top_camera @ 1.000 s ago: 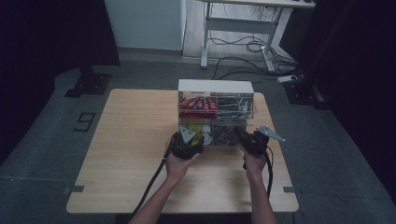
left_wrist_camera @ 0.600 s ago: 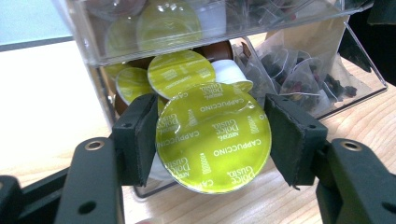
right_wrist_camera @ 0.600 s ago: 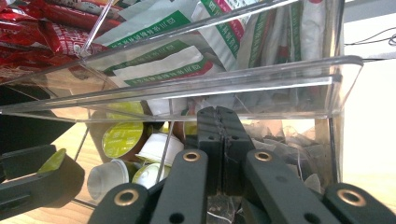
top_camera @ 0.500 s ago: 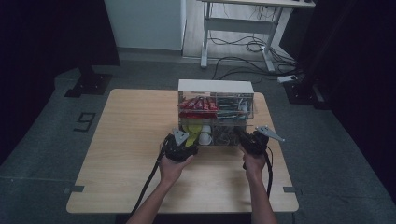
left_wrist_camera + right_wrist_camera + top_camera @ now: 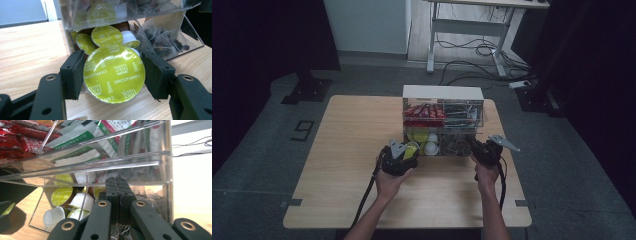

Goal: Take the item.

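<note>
A pale wooden surface [image 5: 342, 165] is seen from the high view, and at its far middle a clear two-tier organiser [image 5: 443, 125] is placed. Red sachets [image 5: 424, 111] and green-and-white sachets [image 5: 100, 140] are stored in its upper tier; the print on them cannot be read. Lime-lidded and white coffee capsules [image 5: 67, 205] are kept in the lower left compartment, tea bags [image 5: 162, 42] in the lower right.

The left gripper [image 5: 112, 75] is pinched on a lime capsule [image 5: 114, 74], on whose foil lid "NESCAFÉ Dolce Gusto" and "CAPPUCCINO" can be read. The capsule is held just in front of the organiser's lower left opening, above the surface. Compared with a second ago, this gripper has been drawn back from the opening toward the person.

The right gripper [image 5: 120, 195] is pressed together at the lower right compartment, where it was before; whether a tea bag is caught between its jaws cannot be told.
</note>
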The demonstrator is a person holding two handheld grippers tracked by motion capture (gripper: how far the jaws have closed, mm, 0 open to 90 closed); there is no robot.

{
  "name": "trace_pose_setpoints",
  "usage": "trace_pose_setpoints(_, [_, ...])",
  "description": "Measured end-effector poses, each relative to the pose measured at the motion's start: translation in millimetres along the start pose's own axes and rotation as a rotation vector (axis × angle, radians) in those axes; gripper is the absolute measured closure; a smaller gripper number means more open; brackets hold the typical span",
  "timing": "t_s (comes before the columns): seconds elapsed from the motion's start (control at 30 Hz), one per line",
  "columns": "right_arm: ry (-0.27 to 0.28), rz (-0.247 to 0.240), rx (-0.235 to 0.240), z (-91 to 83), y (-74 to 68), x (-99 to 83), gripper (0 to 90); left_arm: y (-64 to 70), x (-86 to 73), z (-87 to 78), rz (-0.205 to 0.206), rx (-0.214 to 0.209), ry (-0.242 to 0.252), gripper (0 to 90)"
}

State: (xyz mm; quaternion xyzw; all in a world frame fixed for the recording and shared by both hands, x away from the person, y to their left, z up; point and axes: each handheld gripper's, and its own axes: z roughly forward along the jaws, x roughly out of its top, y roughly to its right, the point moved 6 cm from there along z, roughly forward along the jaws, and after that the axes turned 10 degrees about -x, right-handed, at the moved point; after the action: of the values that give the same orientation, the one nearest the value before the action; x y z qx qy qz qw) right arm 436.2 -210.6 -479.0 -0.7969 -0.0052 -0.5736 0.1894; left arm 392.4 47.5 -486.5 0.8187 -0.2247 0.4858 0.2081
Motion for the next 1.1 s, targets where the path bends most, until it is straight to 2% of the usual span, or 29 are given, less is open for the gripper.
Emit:
trace_pose_setpoints(0.23, [-0.001, 0.018, -0.003, -0.9, 5.0, 0.1, 88.8, -10.4, -3.4, -10.8, -0.018, 0.017, 0.008, 38.3])
trace_pose_setpoints(1.1, [-0.012, 0.015, -0.005, 0.9, 4.3, -3.6, 89.2, -44.6, -29.4, -32.7, -0.067, 0.077, -0.01, 38.3])
